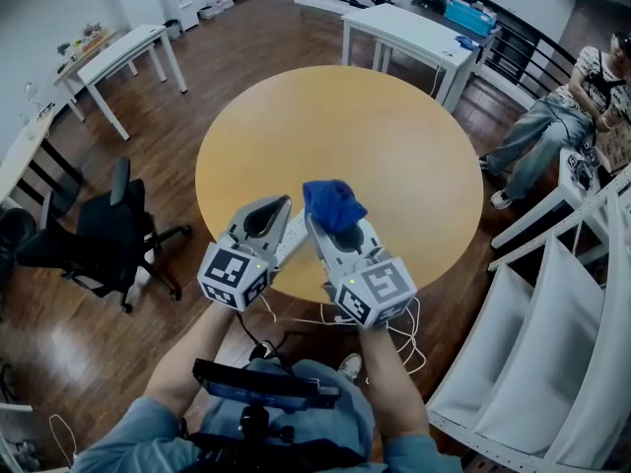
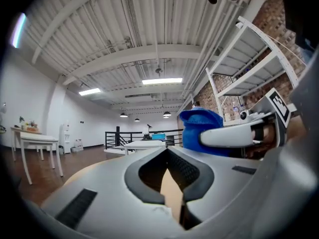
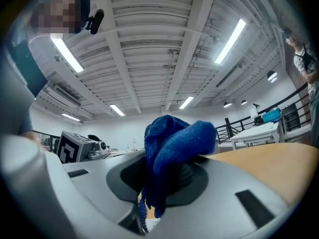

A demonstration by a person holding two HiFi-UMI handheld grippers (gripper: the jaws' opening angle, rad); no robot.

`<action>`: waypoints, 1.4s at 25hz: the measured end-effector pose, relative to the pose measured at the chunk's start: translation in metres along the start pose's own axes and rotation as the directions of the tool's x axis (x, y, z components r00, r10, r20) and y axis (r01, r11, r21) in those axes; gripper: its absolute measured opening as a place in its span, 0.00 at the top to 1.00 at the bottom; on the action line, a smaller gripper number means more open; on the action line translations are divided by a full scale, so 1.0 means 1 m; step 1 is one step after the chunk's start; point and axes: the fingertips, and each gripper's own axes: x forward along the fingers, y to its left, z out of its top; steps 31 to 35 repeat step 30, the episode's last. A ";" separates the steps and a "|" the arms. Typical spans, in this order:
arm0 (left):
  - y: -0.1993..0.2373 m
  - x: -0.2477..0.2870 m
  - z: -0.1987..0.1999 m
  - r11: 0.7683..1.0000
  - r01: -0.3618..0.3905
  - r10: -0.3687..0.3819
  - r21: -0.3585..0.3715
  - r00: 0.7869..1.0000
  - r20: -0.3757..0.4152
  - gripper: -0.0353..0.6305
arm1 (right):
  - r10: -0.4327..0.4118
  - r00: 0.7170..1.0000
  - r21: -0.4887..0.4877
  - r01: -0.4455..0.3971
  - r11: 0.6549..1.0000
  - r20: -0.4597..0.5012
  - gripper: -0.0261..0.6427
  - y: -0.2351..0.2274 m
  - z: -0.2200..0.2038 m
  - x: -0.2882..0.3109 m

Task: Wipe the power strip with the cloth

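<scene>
Blue cloth [image 1: 333,203] pinched in right gripper [image 1: 331,227] jaws, left gripper [image 2: 168,153] jaws pressed together, over round table [image 1: 394,146], chair [image 1: 108,233] nearby

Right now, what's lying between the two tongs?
The white power strip, at the table's near edge; the head view shows it between the left tongs and the right tongs.

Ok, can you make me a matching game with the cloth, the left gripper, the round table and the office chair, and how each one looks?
Things:
1. cloth
2. left gripper
3. round table
4. office chair

Looks:
A. shut, nothing between its jaws
B. black, off to the person's left
C. blue, pinched in the right gripper
D. tan top

Pairs: 1-C, 2-A, 3-D, 4-B
</scene>
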 end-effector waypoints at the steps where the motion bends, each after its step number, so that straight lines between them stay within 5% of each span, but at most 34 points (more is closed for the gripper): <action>1: -0.001 -0.001 0.001 1.000 0.001 -0.001 0.001 1.000 0.000 0.93 | -0.003 1.000 -0.004 0.003 1.000 0.005 0.87 0.000 0.001 0.000; 35: -0.016 0.010 0.013 0.999 0.036 -0.035 -0.018 0.999 0.010 0.93 | -0.061 0.998 -0.044 0.062 0.997 0.005 0.87 -0.019 -0.001 0.000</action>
